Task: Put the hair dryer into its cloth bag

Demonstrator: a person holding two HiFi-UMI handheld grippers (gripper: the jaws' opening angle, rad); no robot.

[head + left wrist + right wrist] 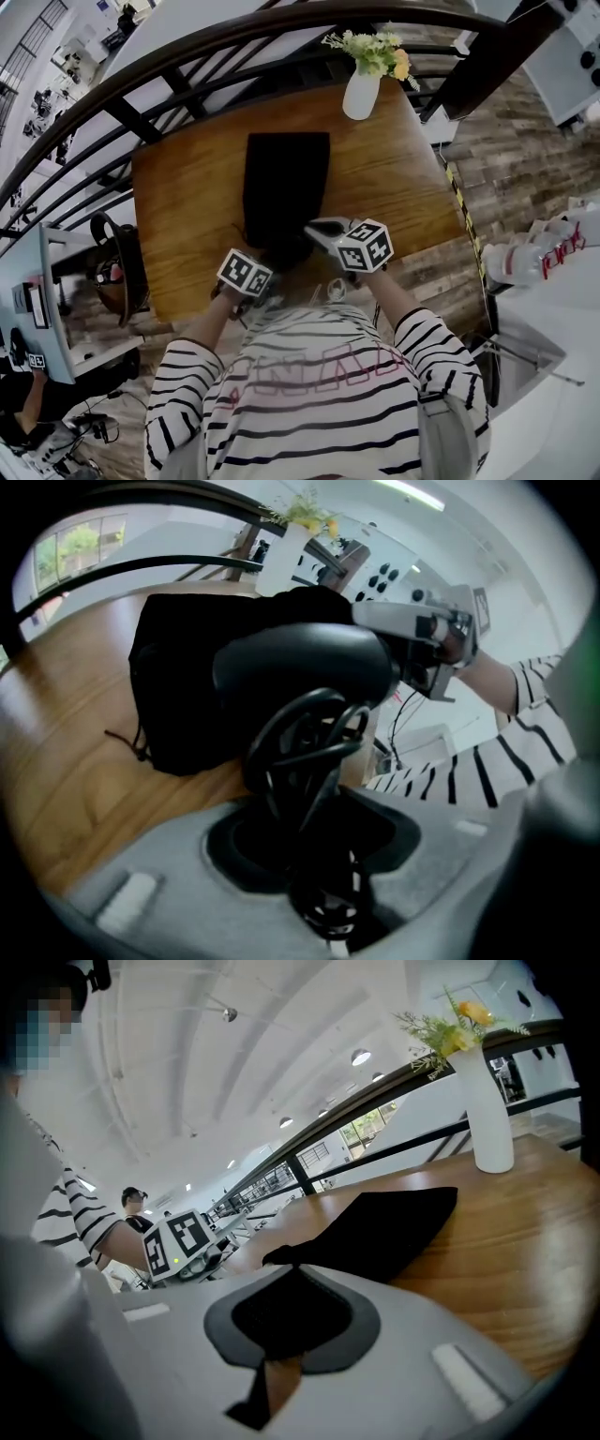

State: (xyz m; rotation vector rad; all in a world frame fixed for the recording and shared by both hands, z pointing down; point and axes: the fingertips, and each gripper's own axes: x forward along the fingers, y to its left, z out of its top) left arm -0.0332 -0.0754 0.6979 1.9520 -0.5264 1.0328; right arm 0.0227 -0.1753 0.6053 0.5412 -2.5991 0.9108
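**Insertion not yet begun**

Left hand-held gripper (314, 808) clamps the hair dryer (300, 663) by its cord-wrapped handle, at the near end of the cloth bag (286, 178) lying on the table (187, 187). Right hand-held gripper (286, 1269), jaws closed, pinches the bag's near hem, likely to hold the mouth open.

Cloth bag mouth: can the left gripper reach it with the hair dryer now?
Probably yes. The right gripper pinches the near edge of the cloth bag, and the hair dryer in the left gripper sits right at it, nothing between. Mouth width unclear.
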